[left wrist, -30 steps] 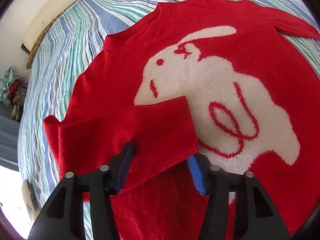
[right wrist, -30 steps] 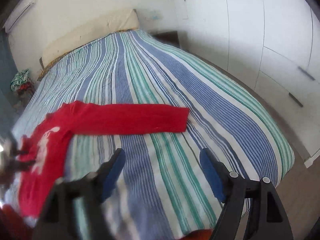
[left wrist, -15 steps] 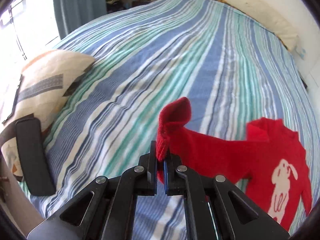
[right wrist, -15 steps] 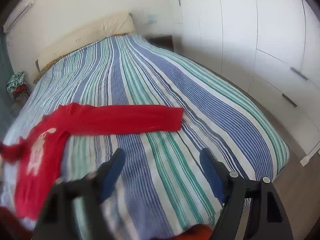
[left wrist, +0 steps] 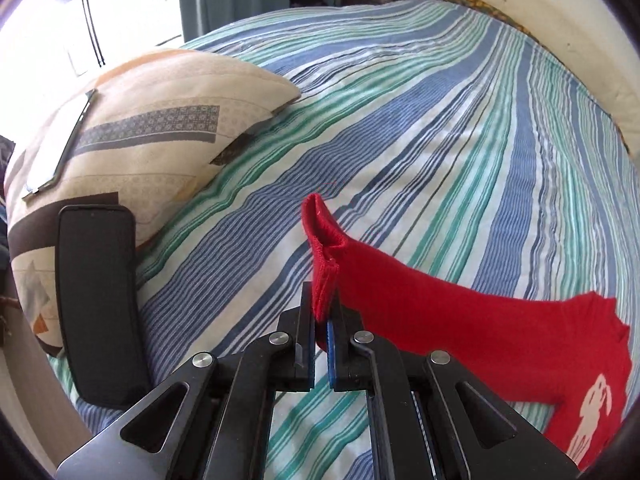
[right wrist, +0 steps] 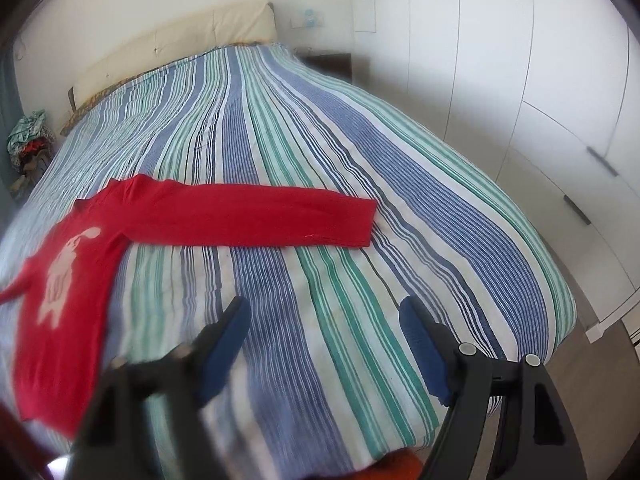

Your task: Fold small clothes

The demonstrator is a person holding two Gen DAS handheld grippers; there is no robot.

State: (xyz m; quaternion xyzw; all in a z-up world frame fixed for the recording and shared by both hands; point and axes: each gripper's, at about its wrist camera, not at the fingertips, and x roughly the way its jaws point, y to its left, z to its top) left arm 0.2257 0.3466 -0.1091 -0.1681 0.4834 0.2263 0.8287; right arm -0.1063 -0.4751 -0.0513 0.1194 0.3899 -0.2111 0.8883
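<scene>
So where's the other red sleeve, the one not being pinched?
In the right wrist view, the free sleeve lies flat across the striped bedspread, stretching right from the sweater's body, beyond the open right claw.

Home bedroom: striped bed (right wrist: 360,184), headboard (right wrist: 172,48), wardrobe doors (right wrist: 500,60).

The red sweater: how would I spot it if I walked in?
Look at the striped bed. The red sweater lies near its foot, one sleeve flat across the stripes. It is the only garment with a cream rabbit on its chest.
</scene>
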